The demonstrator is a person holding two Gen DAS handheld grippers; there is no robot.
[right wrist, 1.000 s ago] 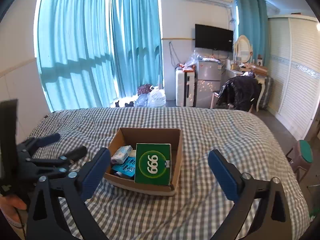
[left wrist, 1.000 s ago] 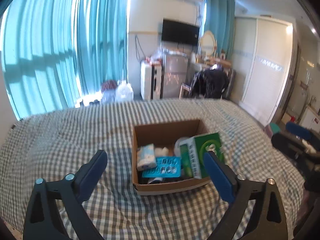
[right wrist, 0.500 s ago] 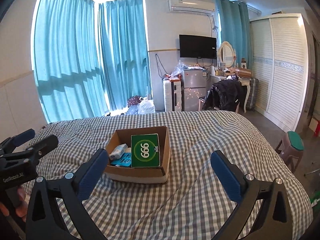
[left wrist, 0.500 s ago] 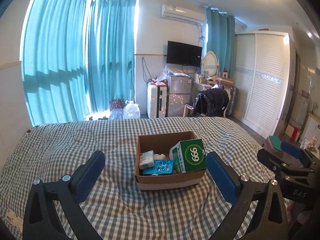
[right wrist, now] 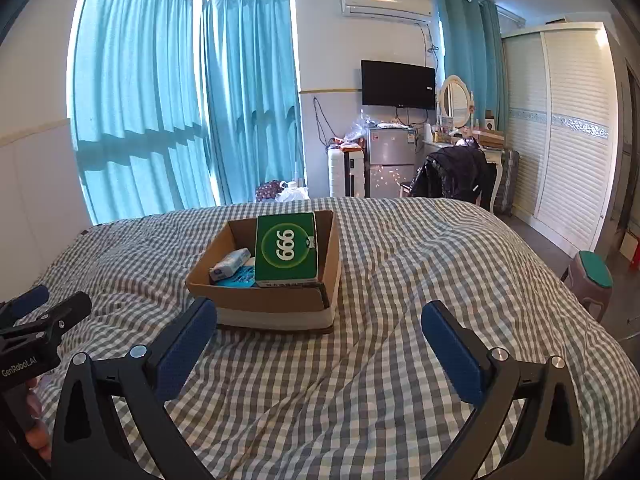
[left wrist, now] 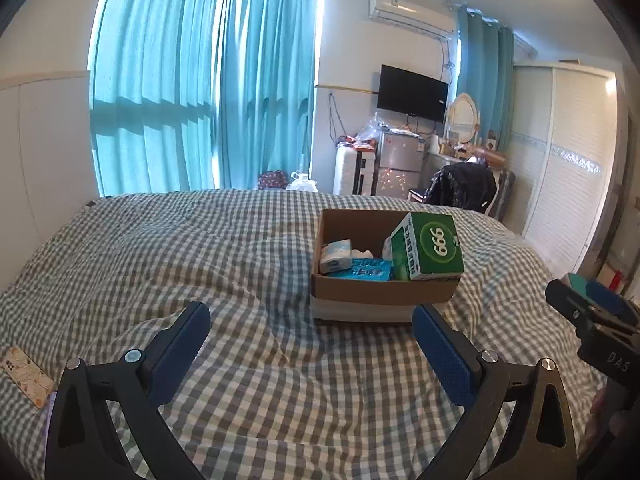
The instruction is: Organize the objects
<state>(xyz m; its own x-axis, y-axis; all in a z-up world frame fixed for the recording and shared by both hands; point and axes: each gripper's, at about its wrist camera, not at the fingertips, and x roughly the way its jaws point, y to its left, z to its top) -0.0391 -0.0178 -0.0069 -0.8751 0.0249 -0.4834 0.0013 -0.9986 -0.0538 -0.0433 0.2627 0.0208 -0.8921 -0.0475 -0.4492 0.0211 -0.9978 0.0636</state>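
A cardboard box [left wrist: 384, 294] [right wrist: 260, 300] sits on the checked bed. In it a green "999" carton [left wrist: 428, 246] [right wrist: 286, 248] leans upright, beside a small tissue pack [left wrist: 336, 256] [right wrist: 230, 266] and a blue blister pack [left wrist: 366, 270] [right wrist: 242, 278]. My left gripper [left wrist: 310, 344] is open and empty, low over the bed in front of the box. My right gripper [right wrist: 318, 338] is open and empty, also short of the box. Each gripper shows at the edge of the other's view, the right one [left wrist: 592, 320] and the left one [right wrist: 36, 320].
The grey-and-white checked bed cover [left wrist: 200, 260] spreads all around the box. A patterned card [left wrist: 26, 376] lies at the bed's near left edge. A stool [right wrist: 592, 280] stands right of the bed. Curtains, a fridge, a chair and a wardrobe stand beyond.
Both grippers have drawn back and lowered away from the box, which now looks smaller and farther. The left view has swung left. Both stay open.
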